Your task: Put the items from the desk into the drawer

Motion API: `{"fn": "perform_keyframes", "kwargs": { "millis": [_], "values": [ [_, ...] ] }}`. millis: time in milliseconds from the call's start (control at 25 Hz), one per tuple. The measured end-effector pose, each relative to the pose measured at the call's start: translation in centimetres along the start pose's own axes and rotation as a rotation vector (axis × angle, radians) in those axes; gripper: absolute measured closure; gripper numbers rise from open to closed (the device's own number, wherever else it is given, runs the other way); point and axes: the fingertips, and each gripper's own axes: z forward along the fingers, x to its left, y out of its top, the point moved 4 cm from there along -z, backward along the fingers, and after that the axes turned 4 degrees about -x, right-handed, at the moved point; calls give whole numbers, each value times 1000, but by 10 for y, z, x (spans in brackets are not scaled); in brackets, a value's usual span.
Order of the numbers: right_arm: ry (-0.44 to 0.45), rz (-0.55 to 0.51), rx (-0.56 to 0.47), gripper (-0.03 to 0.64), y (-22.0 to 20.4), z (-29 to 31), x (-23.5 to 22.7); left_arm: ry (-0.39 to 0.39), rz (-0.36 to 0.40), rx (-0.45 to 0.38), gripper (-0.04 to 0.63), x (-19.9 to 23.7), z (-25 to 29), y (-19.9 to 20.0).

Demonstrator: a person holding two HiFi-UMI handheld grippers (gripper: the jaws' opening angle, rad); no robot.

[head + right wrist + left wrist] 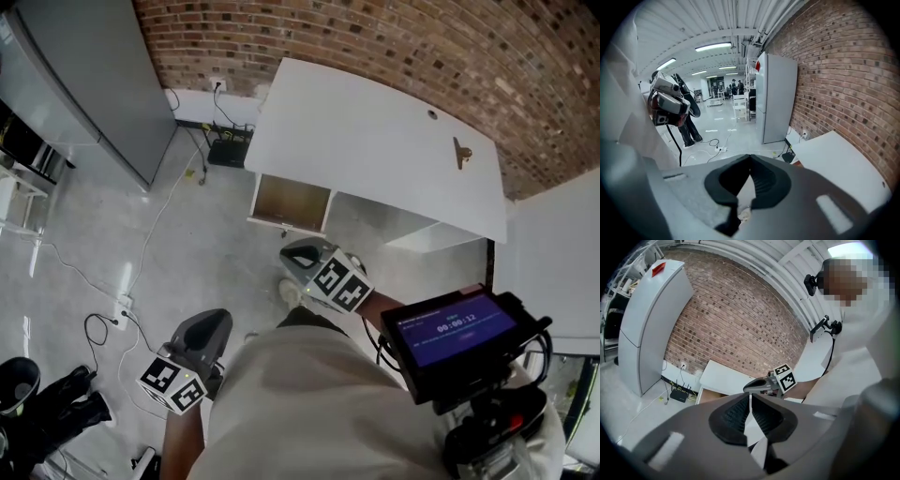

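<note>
The white desk (pixel 375 141) stands ahead of me against the brick wall. A small brown item (pixel 460 153) lies near its right end. Under the desk's left part an open drawer (pixel 291 201) shows a brown inside. My left gripper (pixel 212 321) hangs low at the left, away from the desk, jaws shut with nothing between them (pixel 750 396). My right gripper (pixel 300 253) is in front of the drawer, a little short of it, also shut and holding nothing (pixel 750 158). The left gripper view shows the right gripper (pixel 761 385) before the desk (pixel 724 376).
A tall grey cabinet (pixel 89 80) stands at the left. A black router (pixel 228 150) and cables lie on the floor by the wall, a power strip (pixel 122 306) nearer me. Black gear (pixel 47 403) sits at lower left. A screen device (pixel 457 330) hangs at my chest.
</note>
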Motion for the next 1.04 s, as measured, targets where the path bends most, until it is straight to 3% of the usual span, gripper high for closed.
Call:
{"fn": "perform_keyframes", "kwargs": {
  "millis": [480, 1040],
  "values": [
    [5, -64, -53, 615, 18, -24, 41, -48, 13, 21, 572, -16, -8, -18],
    [-1, -53, -62, 615, 13, -26, 48, -66, -4, 19, 572, -14, -8, -33]
  ]
}}
